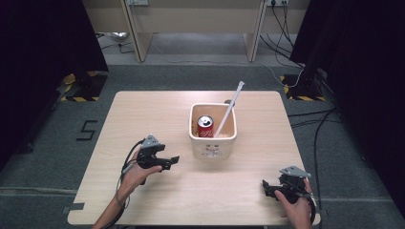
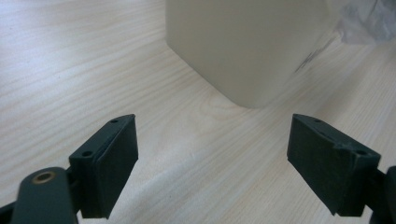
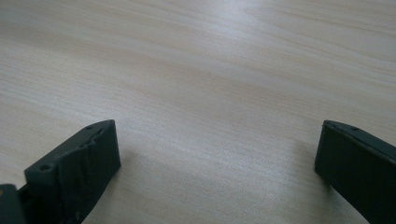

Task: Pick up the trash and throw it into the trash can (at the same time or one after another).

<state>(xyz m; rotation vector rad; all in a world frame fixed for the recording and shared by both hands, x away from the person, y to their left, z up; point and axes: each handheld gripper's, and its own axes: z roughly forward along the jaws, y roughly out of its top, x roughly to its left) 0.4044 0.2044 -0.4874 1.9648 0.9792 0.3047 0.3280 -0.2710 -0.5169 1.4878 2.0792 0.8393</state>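
A cream square tub [image 1: 213,143] stands at the middle of the wooden table [image 1: 143,114]. Inside it are a red soda can [image 1: 206,126] and a long white stick [image 1: 230,109] that leans out toward the back right. My left gripper [image 1: 173,161] hovers a short way left of the tub, open, with nothing between its jaws; in the left gripper view the tub's corner [image 2: 243,46] looms just ahead of the left gripper [image 2: 212,161]. My right gripper [image 1: 264,187] is near the table's front right corner, open and empty, and in the right gripper view the right gripper [image 3: 217,168] faces bare wood.
Cables [image 1: 305,121] run over the grey floor to the right of the table. A wooden bench frame [image 1: 191,28] stands at the back. Dark curtains flank both sides. Crumpled clear plastic [image 2: 369,21] lies beyond the tub in the left gripper view.
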